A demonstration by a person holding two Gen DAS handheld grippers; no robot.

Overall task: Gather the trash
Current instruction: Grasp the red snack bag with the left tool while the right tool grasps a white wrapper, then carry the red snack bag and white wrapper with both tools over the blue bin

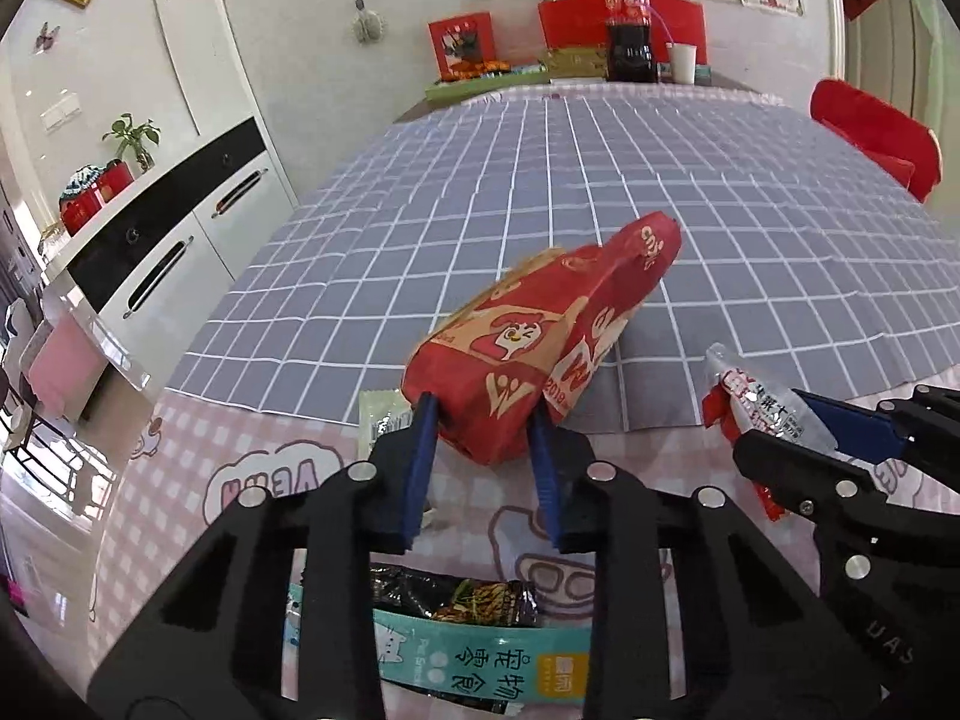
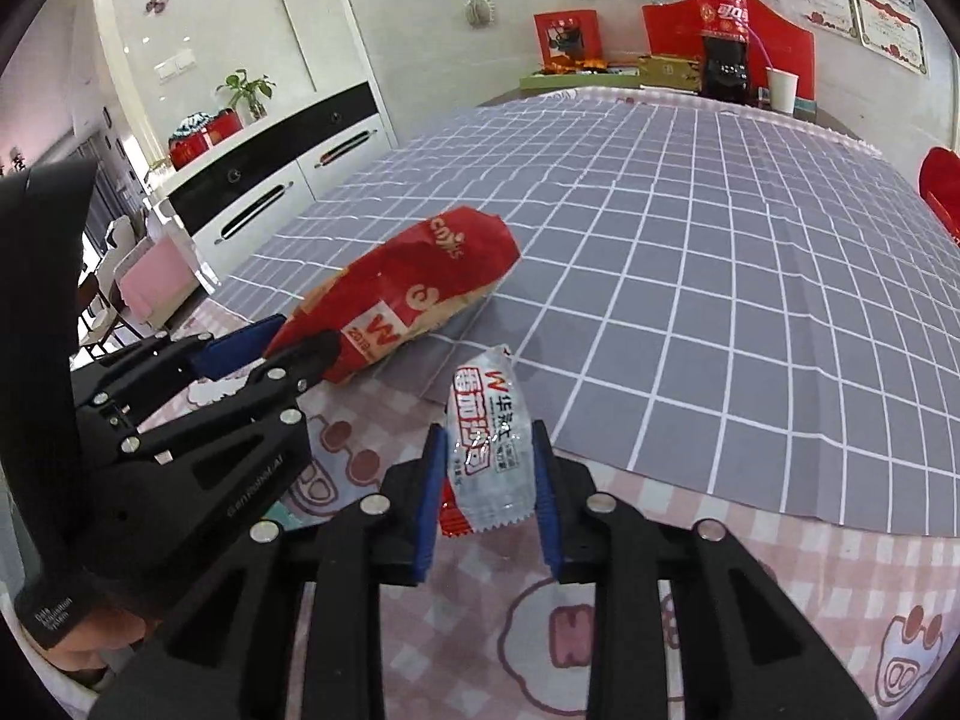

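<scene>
A crumpled red paper food bag [image 1: 540, 330] lies across the edge of the grey checked cloth [image 1: 600, 168]. My left gripper [image 1: 482, 420] is shut on its near end, one blue pad on each side; the right wrist view shows the same grip [image 2: 282, 342] on the bag [image 2: 420, 282]. A clear and red sauce sachet [image 2: 486, 402] sits between the blue pads of my right gripper [image 2: 489, 441], which is shut on it just above the pink tablecloth [image 2: 750, 540]. In the left wrist view this gripper [image 1: 798, 432] and the sachet [image 1: 744, 396] show at the right.
Under the left gripper lie a small green packet [image 1: 381, 414], a dark snack wrapper [image 1: 468, 597] and a teal pet-food packet [image 1: 480, 660]. A cola bottle [image 1: 627, 18], a paper cup [image 1: 683, 63] and boxes stand at the far edge. A red chair [image 1: 870, 132] is on the right and a white cabinet [image 1: 180, 228] on the left.
</scene>
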